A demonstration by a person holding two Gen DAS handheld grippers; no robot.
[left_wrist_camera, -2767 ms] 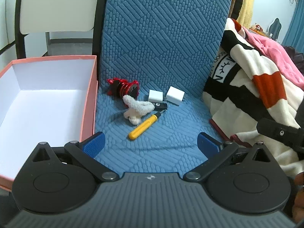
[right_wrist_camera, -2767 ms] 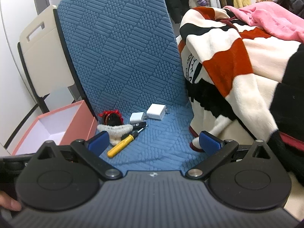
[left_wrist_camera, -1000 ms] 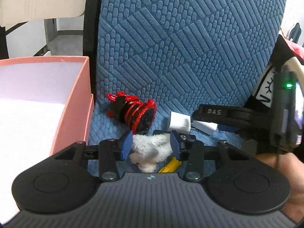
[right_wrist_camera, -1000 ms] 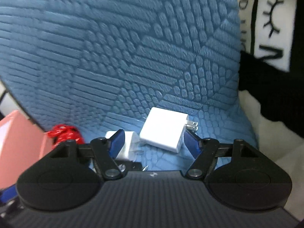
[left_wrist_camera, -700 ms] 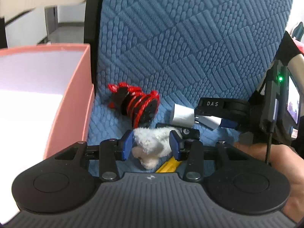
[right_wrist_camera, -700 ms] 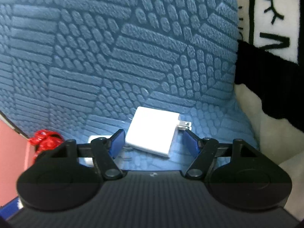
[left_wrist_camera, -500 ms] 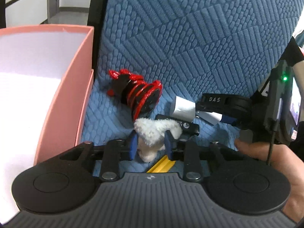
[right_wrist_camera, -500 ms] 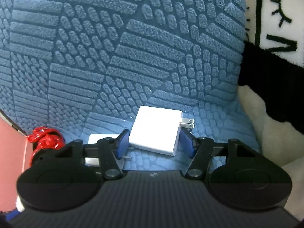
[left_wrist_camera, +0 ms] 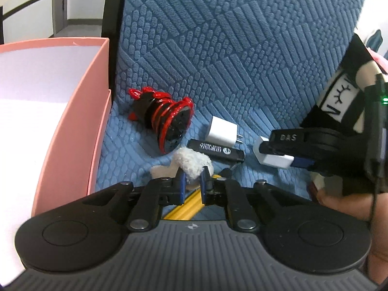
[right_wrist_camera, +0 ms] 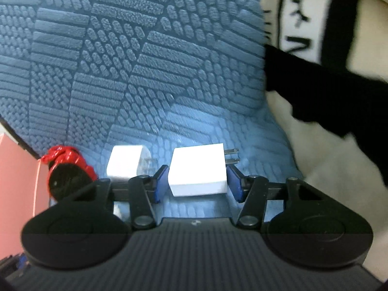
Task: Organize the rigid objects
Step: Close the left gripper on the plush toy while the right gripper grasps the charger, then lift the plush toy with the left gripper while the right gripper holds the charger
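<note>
While left claw [left_wrist_camera: 193, 178] pinches one fluffy toy [left_wrist_camera: 191, 163], right claw [right_wrist_camera: 197, 181] is closing around one of two chargers [right_wrist_camera: 197, 171].

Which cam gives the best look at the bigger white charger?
Right wrist: the big charger sits centred between the right hand-held gripper fingers, whose jaws are closing, prongs visible. Left wrist shows only part of it, mostly hidden behind that gripper's finger.

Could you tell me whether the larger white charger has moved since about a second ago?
Yes. The larger white charger has lifted slightly off the blue cushion and turned, between the right gripper fingers.
</note>
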